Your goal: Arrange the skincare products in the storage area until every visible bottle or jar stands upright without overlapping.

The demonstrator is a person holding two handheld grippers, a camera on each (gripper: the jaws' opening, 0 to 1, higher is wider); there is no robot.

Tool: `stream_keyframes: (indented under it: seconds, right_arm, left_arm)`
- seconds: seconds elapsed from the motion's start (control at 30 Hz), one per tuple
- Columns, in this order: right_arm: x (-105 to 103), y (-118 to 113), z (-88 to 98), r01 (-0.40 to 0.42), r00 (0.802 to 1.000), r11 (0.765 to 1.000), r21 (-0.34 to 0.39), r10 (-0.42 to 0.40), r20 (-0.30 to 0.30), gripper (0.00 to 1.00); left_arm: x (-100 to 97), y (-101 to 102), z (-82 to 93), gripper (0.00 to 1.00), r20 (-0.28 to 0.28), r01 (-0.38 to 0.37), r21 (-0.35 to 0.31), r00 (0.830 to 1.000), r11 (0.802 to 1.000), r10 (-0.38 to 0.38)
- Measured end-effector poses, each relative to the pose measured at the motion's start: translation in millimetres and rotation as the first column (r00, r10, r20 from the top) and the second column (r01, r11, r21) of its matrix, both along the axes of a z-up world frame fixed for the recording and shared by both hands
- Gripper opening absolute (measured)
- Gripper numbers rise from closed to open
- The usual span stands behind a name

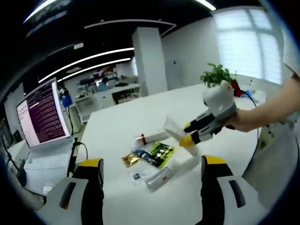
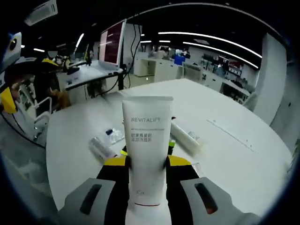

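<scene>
- The white REVITALIFT tube [image 2: 147, 145] stands between the right gripper [image 2: 147, 163]'s yellow-tipped jaws, which are closed against its two sides and lift it above the white table [image 2: 243, 159]; its flat crimped end points away from the camera, and its lower end is cut off between the jaws.
- In the left gripper view the same tube [image 1: 172, 129] shows pale and blurred at the tips of the right gripper [image 1: 191, 133], held by a person's hand [image 1: 243, 119] above the table.
- Below the tube on the table lies a loose cluster — a green-and-black sachet [image 1: 159, 153], a gold sachet [image 1: 131, 160], a small white tube with a red cap [image 1: 149, 138] and a clear-wrapped tube [image 1: 160, 177]; their labels are too small to read.
- In the right gripper view a white tube [image 2: 185, 137] lies just beside the held tube, partly hidden by it, and a clear tube [image 2: 101, 147] lies on its other side.
- Around the cluster the table is bare and wide, with open surface out to its curved edge.
- The left gripper [image 1: 152, 171] hangs wide open, jaws well apart, holding nothing — short of the cluster.
- Beyond the table's edge stand a lit monitor [image 1: 41, 115] and a potted plant [image 1: 216, 75].
</scene>
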State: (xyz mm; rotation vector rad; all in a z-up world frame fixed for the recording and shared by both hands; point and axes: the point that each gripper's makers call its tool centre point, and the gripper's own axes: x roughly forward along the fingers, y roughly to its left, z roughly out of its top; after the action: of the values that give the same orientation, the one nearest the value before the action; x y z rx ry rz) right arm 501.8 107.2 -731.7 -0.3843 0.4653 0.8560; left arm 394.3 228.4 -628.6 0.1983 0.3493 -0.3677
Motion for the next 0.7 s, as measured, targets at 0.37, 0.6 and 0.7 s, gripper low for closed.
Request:
stream_keyframes:
  seconds: [0.37,0.6,0.7]
  right_arm:
    - [-47,-7,52.8,0.004,0.999,0.992,0.128,-0.009,0.039,0.29]
    - [-72,-2,73.4,-0.01,0.997,0.988,0.152,-0.001,0.072,0.29]
    - [-80,0,76.4,-0.019,0.997,0.988,0.154,0.007,0.076,0.29]
  left_arm:
    - [0.5,-45,-0.3,0.74,-0.052,0.178,-0.023,0.982,0.984,-0.179]
    - [4.3,-59,8.2,0.74,-0.042,0.205,-0.085,0.977,0.975,-0.209]
    - [4.3,-63,11.0,0.74,-0.042,0.204,-0.116,0.977,0.972,-0.21]
